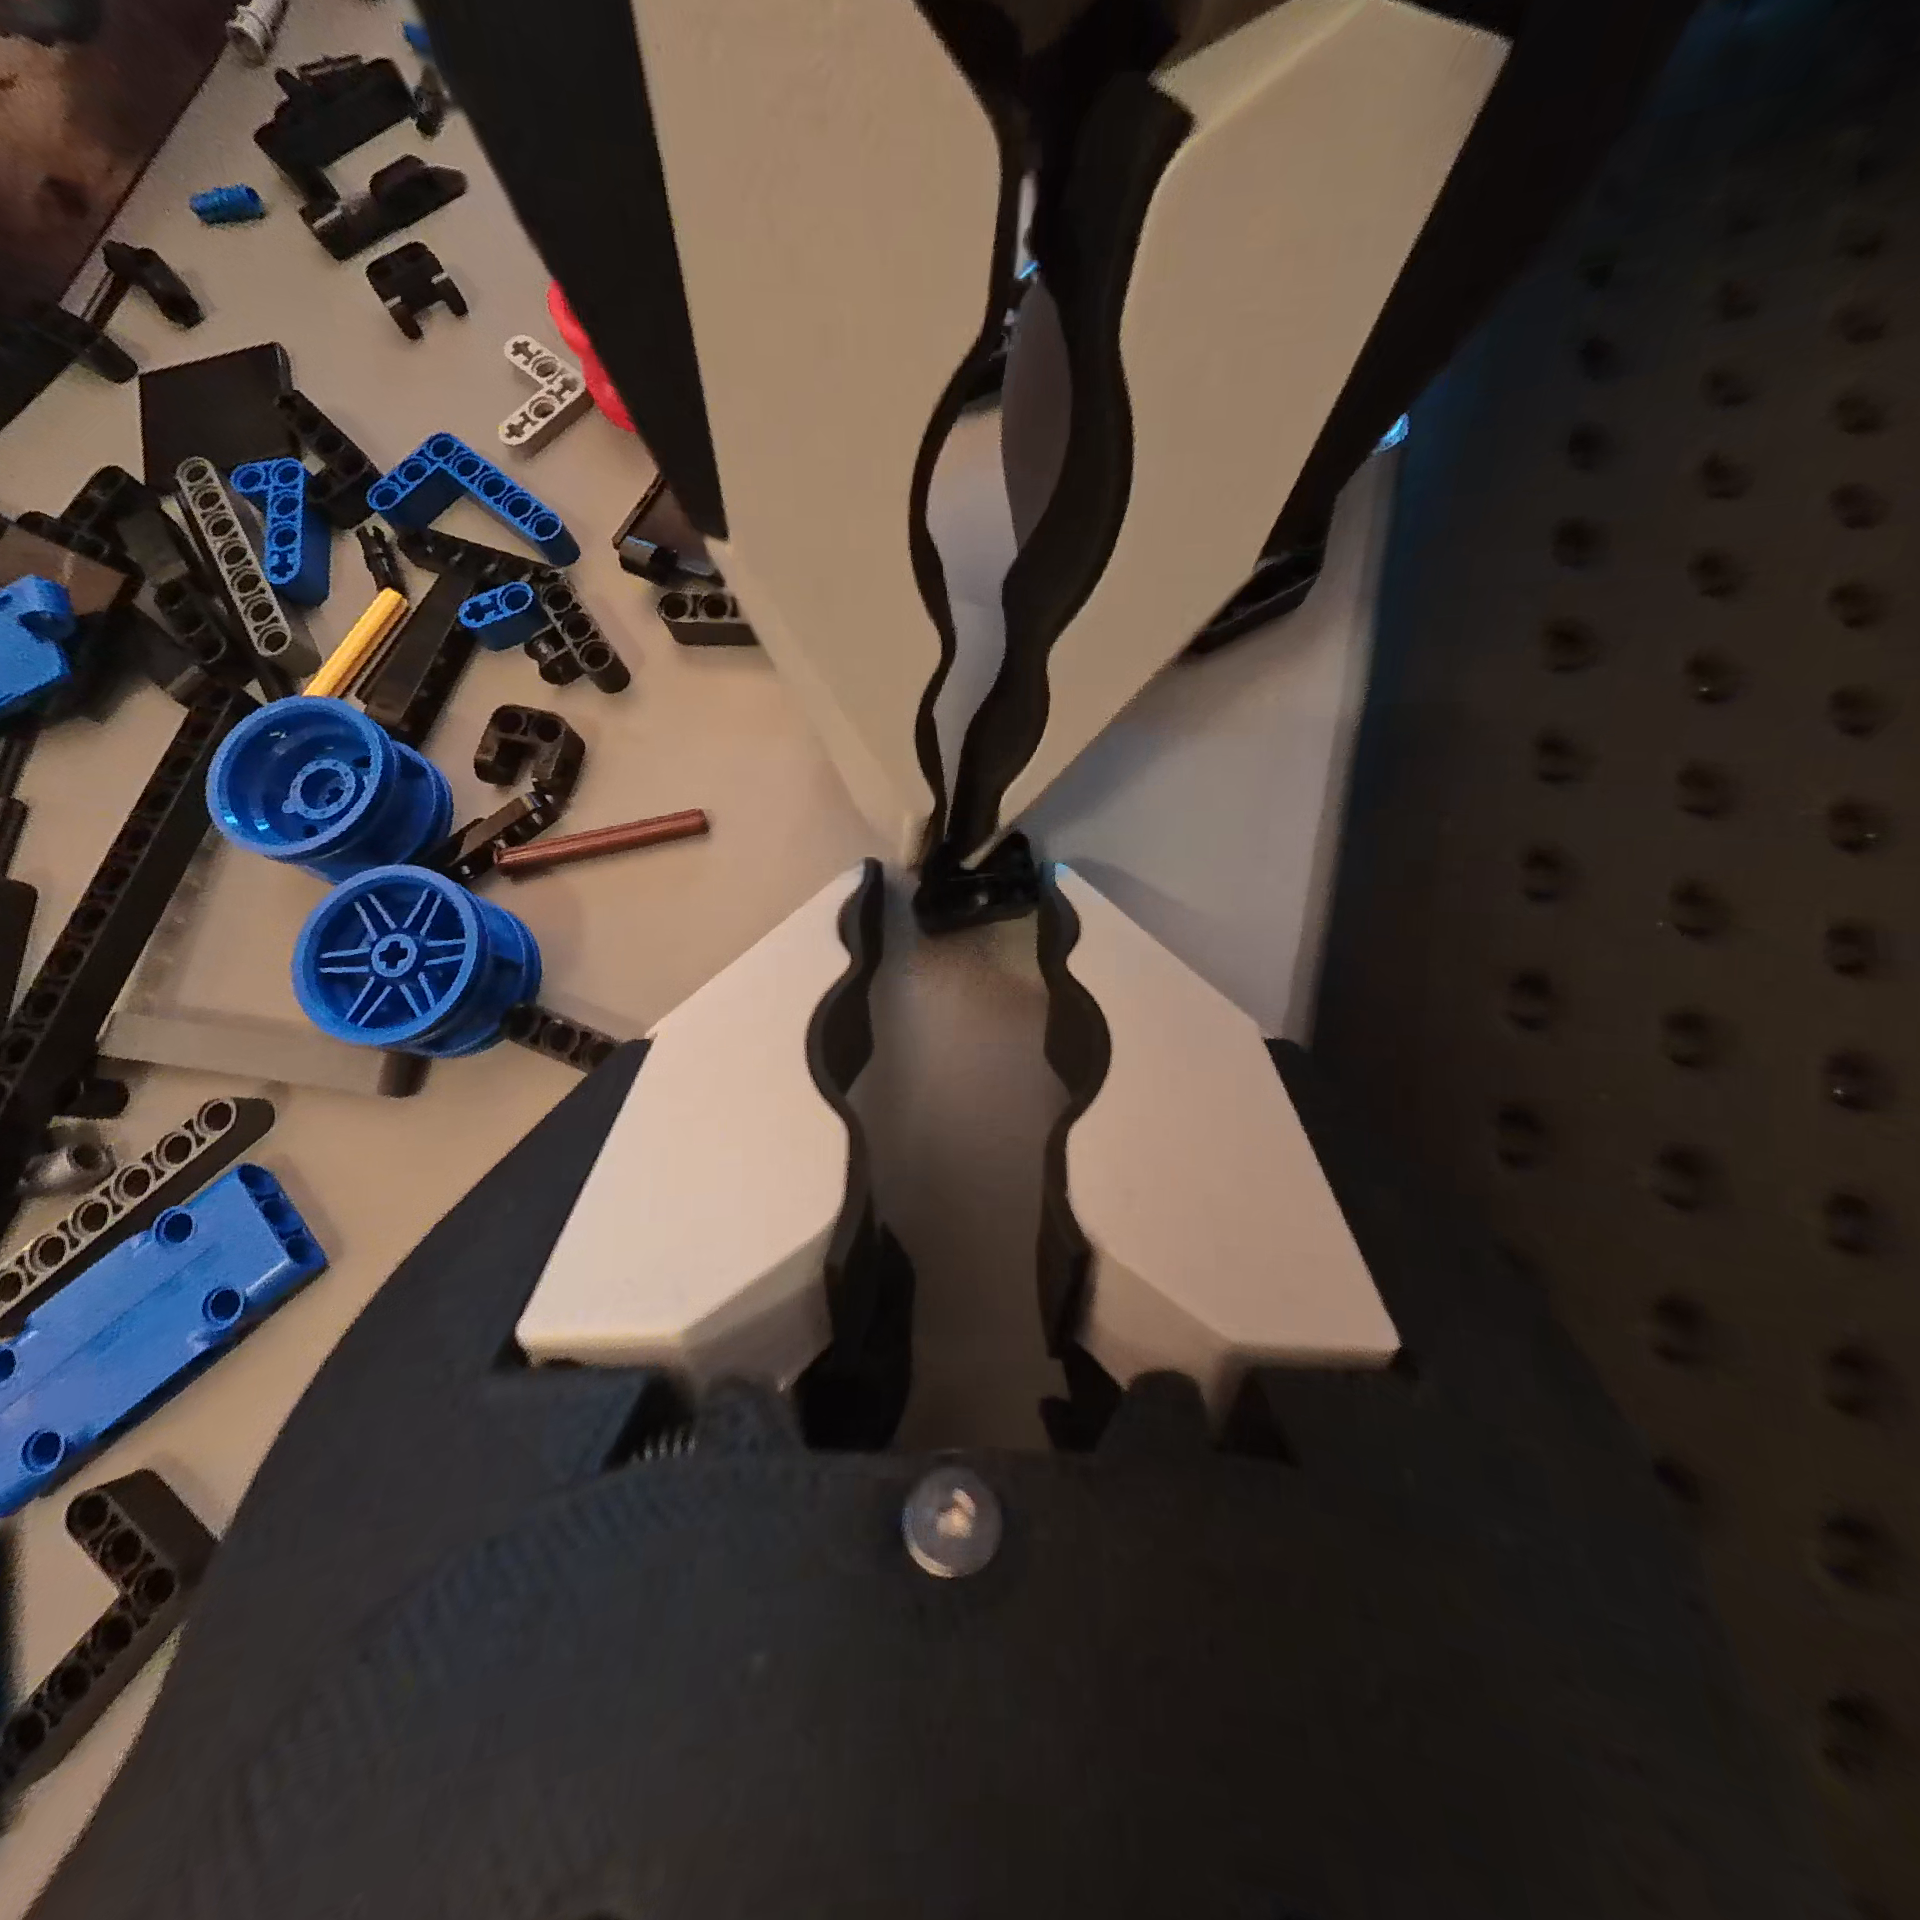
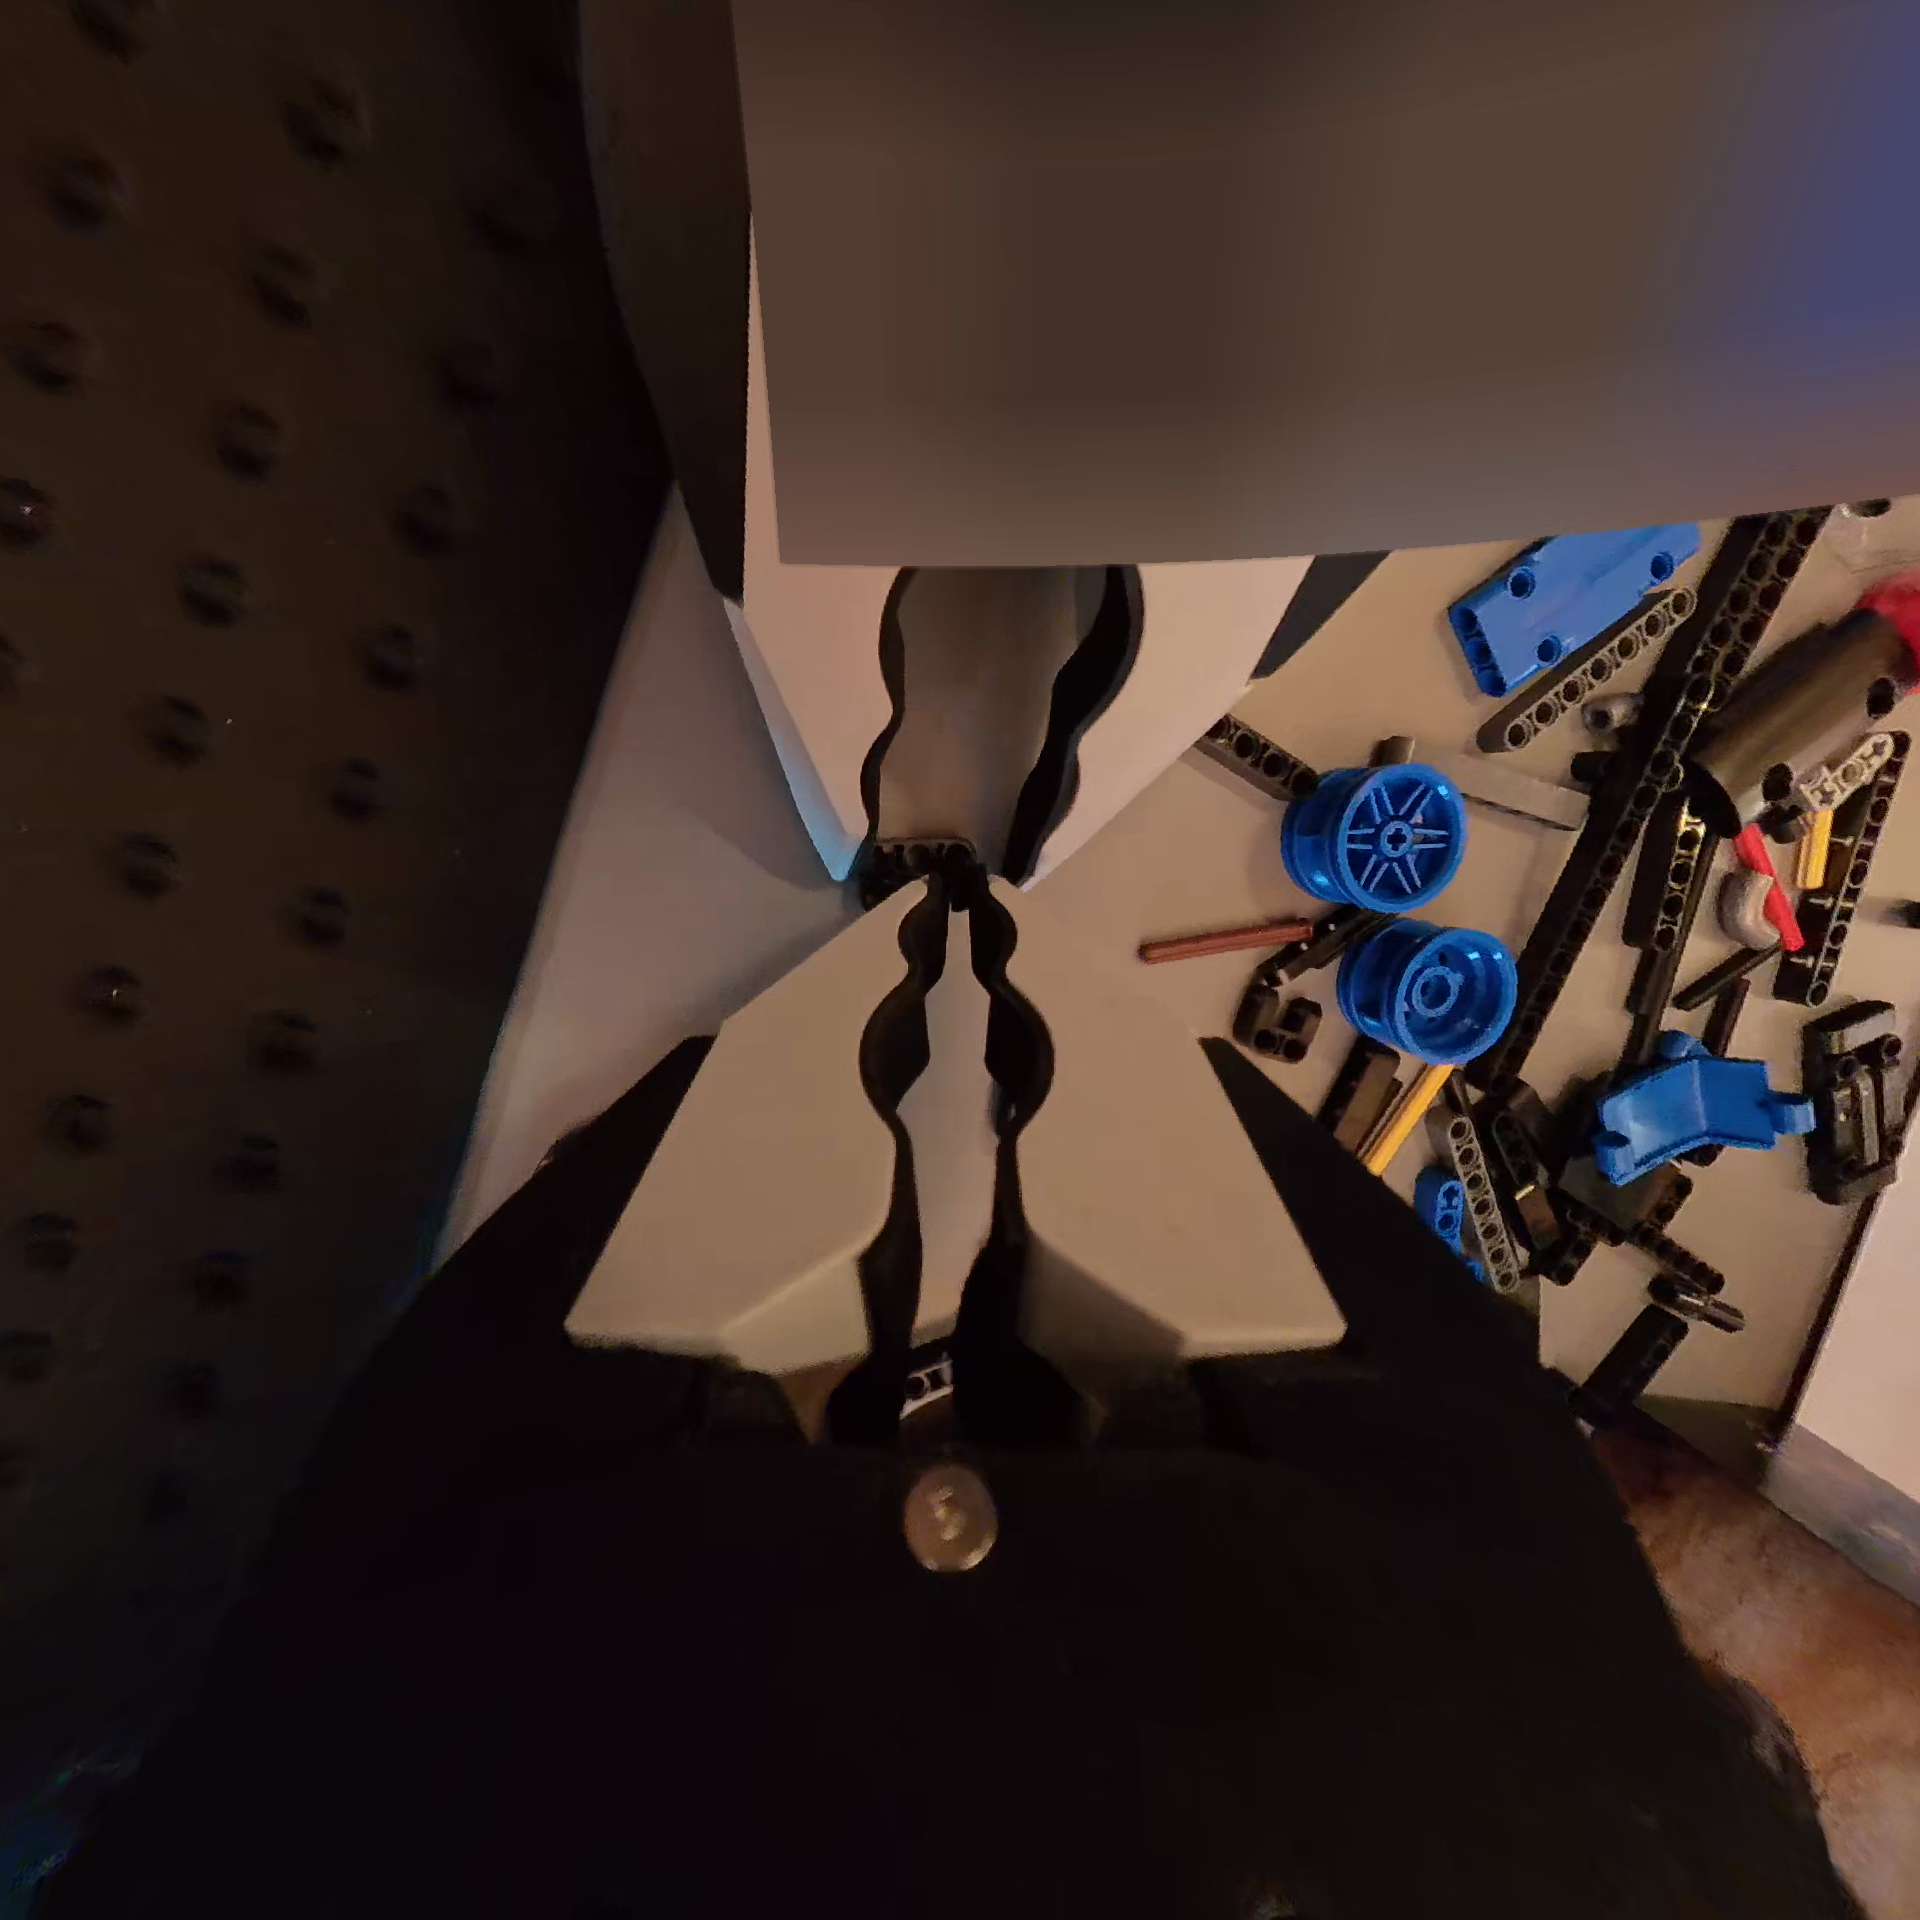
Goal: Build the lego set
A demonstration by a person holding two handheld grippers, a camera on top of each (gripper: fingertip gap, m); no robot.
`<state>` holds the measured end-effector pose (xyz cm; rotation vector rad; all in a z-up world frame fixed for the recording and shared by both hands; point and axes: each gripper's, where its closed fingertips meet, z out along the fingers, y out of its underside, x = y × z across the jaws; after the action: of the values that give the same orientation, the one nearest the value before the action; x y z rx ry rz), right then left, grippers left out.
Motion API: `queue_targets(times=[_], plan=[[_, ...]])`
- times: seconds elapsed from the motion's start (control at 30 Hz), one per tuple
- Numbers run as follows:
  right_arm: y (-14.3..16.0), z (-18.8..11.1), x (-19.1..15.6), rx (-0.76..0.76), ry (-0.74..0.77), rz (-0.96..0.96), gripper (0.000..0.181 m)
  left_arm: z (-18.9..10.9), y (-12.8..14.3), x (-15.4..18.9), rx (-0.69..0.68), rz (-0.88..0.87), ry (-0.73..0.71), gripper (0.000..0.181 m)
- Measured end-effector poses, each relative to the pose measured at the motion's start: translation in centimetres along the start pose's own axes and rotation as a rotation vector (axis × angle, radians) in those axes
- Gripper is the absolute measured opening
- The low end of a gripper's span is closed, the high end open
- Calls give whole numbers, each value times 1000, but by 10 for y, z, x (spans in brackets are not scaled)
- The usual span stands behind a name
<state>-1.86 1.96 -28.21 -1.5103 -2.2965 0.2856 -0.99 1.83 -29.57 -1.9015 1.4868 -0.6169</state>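
2 grippers tip-to-tip — right fingers (image 2: pixel 961 896) pinching small black piece (image 1: pixel 977 886), left fingers (image 1: pixel 961 883) apart.

Counts of the loose parts on the table

Two blue wheels (image 1: pixel 330 787) (image 1: pixel 416 961), one yellow axle (image 1: pixel 355 642), one brown axle (image 1: pixel 603 840), one grey L-beam (image 1: pixel 540 393), one blue L-beam (image 1: pixel 473 497), one flat blue panel (image 1: pixel 145 1320); black beams (image 1: pixel 114 935) overlap too much for a count
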Motion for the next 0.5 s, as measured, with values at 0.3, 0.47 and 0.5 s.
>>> queue_targets(times=[0.3,0.47,0.5], plan=[[-3,2,0,-29,-41,-25,2,-6,5,-8,-12,-23,-48,44],[3,-1,-6,-29,-47,53,2,-7,5,-7,-20,9,-83,29],[4,-2,-7,-27,-45,71,2,-6,5,-7,-21,8,-81,26]])
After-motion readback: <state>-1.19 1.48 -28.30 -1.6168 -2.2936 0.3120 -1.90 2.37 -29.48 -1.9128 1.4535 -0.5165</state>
